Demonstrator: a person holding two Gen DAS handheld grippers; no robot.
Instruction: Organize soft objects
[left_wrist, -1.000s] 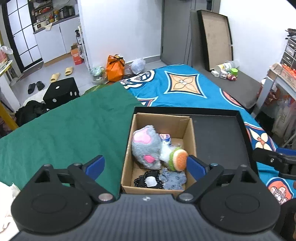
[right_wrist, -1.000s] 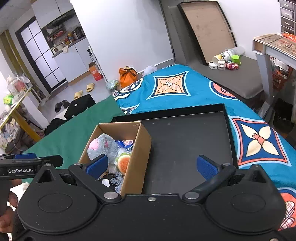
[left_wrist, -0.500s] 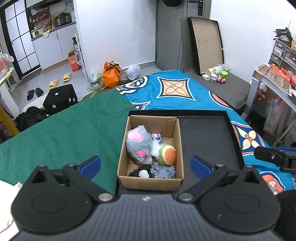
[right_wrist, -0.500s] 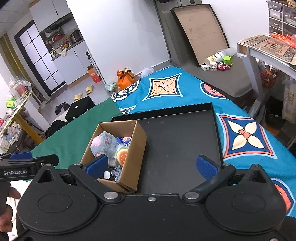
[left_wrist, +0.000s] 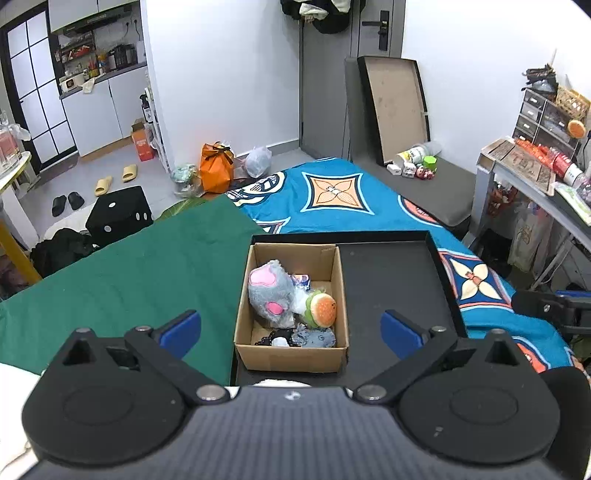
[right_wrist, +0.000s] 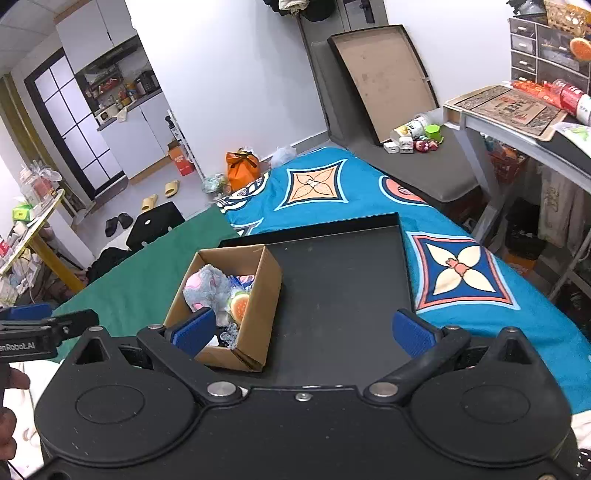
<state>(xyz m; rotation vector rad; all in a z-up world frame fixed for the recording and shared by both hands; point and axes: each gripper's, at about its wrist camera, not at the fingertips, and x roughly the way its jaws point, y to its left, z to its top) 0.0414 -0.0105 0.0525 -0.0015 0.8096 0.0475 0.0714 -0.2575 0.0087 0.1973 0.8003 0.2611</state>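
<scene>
A small cardboard box (left_wrist: 291, 356) stands in the left part of a black tray (left_wrist: 395, 280) on the bed. It holds a grey and pink plush (left_wrist: 269, 295), a burger plush (left_wrist: 321, 306) and other soft items. My left gripper (left_wrist: 291, 328) is open and empty, above the box's near side. My right gripper (right_wrist: 303, 330) is open and empty over the tray (right_wrist: 343, 280), with the box (right_wrist: 255, 332) by its left finger. The plush (right_wrist: 208, 286) shows inside.
A green cloth (left_wrist: 129, 273) covers the bed left of the tray; a blue patterned cover (left_wrist: 332, 195) lies behind and right. A grey bench (left_wrist: 436, 184) with small items and a desk (left_wrist: 535, 177) stand at the right.
Both grippers have pulled back and up from the box, so the box and tray look smaller. Both stay open and empty.
</scene>
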